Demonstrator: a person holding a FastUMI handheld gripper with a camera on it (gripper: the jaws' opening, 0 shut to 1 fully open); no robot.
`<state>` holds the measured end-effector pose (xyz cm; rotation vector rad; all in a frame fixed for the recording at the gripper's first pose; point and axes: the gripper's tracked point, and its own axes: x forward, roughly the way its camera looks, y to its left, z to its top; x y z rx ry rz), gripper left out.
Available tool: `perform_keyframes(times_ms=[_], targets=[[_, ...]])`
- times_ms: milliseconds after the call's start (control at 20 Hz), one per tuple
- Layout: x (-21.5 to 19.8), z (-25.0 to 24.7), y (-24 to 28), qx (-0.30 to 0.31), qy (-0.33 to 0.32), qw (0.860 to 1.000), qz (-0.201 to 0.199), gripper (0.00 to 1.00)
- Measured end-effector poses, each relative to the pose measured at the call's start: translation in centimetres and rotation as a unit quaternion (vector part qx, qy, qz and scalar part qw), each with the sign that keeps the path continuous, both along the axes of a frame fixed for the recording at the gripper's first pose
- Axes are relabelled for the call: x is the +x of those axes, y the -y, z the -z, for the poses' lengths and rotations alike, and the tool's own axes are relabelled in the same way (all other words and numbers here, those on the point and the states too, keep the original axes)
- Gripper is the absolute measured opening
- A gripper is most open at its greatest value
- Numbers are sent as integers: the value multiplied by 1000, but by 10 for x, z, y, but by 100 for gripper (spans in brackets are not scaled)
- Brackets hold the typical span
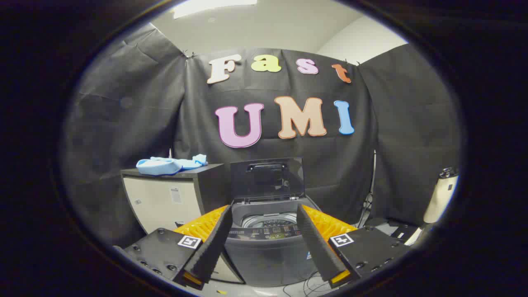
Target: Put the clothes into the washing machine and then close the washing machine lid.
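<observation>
Clothes (pixel 171 165) lie in a light blue heap on top of a cabinet (pixel 165 200) — a pale-fronted box with a dark top, standing just left of the washing machine (pixel 268 247). The heap sits toward the cabinet top's back edge and spreads across most of its width, one end trailing near the right corner.

The washing machine is a grey top-loader, and its lid (pixel 267 179) stands raised at the back, nearly upright, with the handle at its upper edge. Below the lid the drum opening (pixel 268 218) shows a metal rim, and a control strip runs along the machine's front edge.

The tool (pixel 262 220) hangs in the air in front of the machine with its two fingers (pixel 212 243) spread wide apart — nothing is between them but the view of the machine's open top, which lies beyond the fingertips. The clothes are well apart from the tool, off to the left and higher up.

Some cables (pixel 307 284) trail on the floor at the machine's foot, and a cream-coloured object (pixel 440 198) stands far to the right against the black cloth.
</observation>
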<state>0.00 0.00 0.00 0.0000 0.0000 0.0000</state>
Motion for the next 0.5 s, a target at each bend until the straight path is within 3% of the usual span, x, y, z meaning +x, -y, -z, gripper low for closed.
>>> perform_keyframes(times_ms=[500], targets=[[1,15,-6,-1,-12,1000,-2,98]])
